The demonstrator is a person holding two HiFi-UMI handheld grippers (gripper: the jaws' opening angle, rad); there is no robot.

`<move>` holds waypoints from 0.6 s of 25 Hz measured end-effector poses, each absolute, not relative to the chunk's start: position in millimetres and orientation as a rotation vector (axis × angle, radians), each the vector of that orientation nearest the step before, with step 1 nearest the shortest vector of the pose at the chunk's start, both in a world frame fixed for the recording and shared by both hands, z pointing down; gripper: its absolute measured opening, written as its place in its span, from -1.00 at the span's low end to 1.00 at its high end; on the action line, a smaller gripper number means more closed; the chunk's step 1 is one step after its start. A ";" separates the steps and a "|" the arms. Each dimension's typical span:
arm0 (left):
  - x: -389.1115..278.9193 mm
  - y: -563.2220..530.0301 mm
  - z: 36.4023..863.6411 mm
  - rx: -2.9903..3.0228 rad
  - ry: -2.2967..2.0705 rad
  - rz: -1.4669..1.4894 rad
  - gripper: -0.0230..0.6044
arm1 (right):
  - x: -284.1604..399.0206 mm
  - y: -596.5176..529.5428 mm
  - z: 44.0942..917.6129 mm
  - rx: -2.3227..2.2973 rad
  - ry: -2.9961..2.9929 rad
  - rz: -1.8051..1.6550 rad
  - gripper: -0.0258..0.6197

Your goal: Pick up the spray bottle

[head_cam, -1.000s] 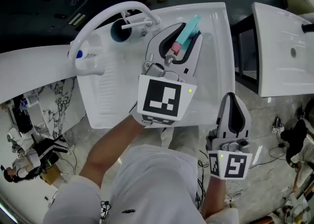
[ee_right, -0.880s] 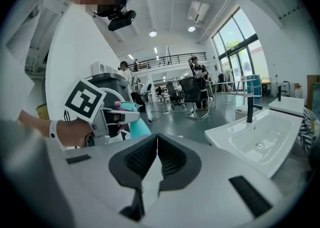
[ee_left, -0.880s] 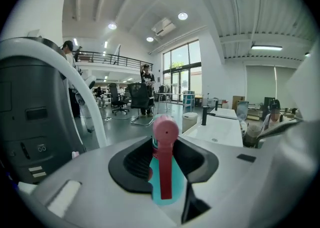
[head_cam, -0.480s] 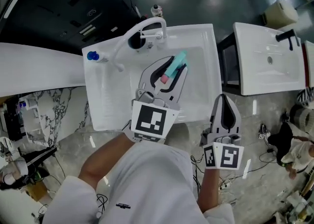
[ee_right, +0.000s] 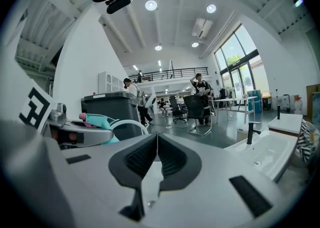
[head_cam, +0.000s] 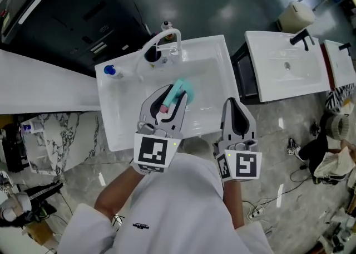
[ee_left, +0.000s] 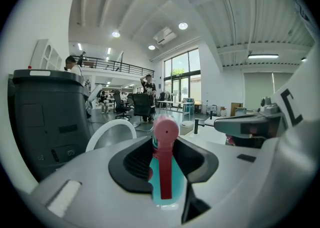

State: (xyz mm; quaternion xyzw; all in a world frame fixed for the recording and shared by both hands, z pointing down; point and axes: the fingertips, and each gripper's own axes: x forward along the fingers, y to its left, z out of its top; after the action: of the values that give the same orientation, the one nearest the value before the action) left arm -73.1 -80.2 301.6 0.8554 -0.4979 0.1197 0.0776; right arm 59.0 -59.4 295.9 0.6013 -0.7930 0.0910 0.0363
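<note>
My left gripper (head_cam: pixel 169 96) is shut on the spray bottle (head_cam: pixel 181 89), a teal bottle with a pink spray head. It holds the bottle in the air above the white sink (head_cam: pixel 119 119). In the left gripper view the bottle (ee_left: pixel 165 184) stands between the black pads, its pink head (ee_left: pixel 166 129) pointing away from the left gripper (ee_left: pixel 163 147). My right gripper (head_cam: pixel 235 105) hangs to the right of it over the sink's front right corner, shut and holding nothing. In the right gripper view the right gripper (ee_right: pixel 156 142) has its pads together, and the bottle (ee_right: pixel 102 121) shows at the left.
A white arched faucet (head_cam: pixel 161 40) stands at the sink's far edge, with a small blue-capped thing (head_cam: pixel 110 71) at its far left corner. A second white sink (head_cam: pixel 283 69) lies to the right and a black cabinet (head_cam: pixel 67 13) beyond. Cables lie on the floor (head_cam: pixel 289 191).
Both grippers have risen, and the sink now looks smaller below them. The left gripper carried the bottle up from the basin. The right gripper came up beside it, still shut.
</note>
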 end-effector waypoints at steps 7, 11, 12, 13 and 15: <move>-98.7 -52.3 293.8 2.509 -1.518 0.334 -0.52 | 33.8 -49.9 281.2 1.745 -2.488 0.218 -0.90; -118.1 -42.3 296.3 2.457 -1.565 0.329 -0.52 | 26.7 -48.6 279.4 1.715 -2.510 0.207 -0.90; -121.3 -40.3 296.7 2.441 -1.572 0.322 -0.52 | 25.3 -48.0 279.9 1.704 -2.514 0.208 -0.90; -124.1 -38.5 297.1 2.426 -1.577 0.317 -0.52 | 23.4 -47.3 281.0 1.691 -2.519 0.208 -0.90; -129.4 -35.5 297.6 2.412 -1.594 0.320 -0.52 | 18.4 -45.2 284.3 1.666 -2.525 0.207 -0.90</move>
State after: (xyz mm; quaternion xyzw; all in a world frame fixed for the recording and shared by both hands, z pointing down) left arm -129.4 -35.5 297.6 0.8236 -0.5443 0.1093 0.1162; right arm 18.4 -45.2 284.3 0.5487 -0.8314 0.0682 0.0546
